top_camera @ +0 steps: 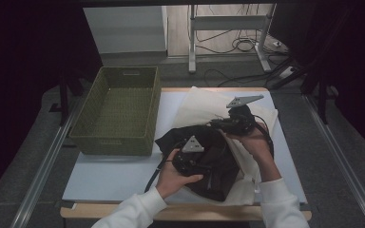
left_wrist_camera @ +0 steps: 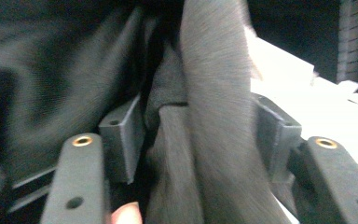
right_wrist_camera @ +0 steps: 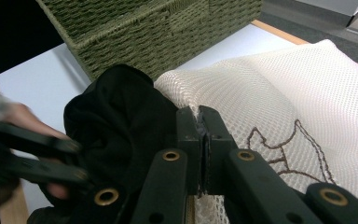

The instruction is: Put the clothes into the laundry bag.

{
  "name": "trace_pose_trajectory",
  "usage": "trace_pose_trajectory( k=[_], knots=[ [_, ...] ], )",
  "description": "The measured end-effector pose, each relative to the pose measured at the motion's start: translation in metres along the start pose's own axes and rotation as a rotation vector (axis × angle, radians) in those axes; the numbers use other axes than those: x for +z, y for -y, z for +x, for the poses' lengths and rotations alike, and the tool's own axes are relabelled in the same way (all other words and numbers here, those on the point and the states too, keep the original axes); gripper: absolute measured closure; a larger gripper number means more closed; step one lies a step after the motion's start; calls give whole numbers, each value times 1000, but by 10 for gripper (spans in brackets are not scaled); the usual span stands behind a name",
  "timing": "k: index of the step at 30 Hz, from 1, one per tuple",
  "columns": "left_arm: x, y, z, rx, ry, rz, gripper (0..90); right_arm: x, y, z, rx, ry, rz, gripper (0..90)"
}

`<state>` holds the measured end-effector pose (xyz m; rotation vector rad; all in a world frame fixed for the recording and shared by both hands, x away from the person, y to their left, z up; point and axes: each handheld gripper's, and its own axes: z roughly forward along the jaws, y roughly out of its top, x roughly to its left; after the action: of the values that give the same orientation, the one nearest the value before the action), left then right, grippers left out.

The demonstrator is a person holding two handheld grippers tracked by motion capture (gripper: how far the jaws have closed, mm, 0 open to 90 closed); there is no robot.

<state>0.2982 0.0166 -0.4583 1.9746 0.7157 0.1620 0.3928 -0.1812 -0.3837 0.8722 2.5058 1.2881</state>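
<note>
While the right gripper [right_wrist_camera: 200, 140] pinched the mesh bag [right_wrist_camera: 279, 93] edge with its jaws pressed together, the left gripper [left_wrist_camera: 196, 135] stood spread around a fold of black garment [top_camera: 204, 156]; both lay mid-table, right of the wicker basket [top_camera: 119, 111]

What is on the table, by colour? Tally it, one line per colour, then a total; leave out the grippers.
Green: 1, the woven basket
Black: 1, the black garment
Cream: 1, the mesh bag
Total: 3
</note>
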Motion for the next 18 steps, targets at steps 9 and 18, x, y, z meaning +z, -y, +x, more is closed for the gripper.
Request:
trace_pose_trajectory(
  k=[9, 18],
  knots=[
    [-64, -1, 20, -23, -131, -120, 350, 1, 1, -3, 7, 6, 4, 880],
    [-58, -6, 66, -63, -264, -40, 299, 1, 1, -2, 2, 7, 6, 880]
  ],
)
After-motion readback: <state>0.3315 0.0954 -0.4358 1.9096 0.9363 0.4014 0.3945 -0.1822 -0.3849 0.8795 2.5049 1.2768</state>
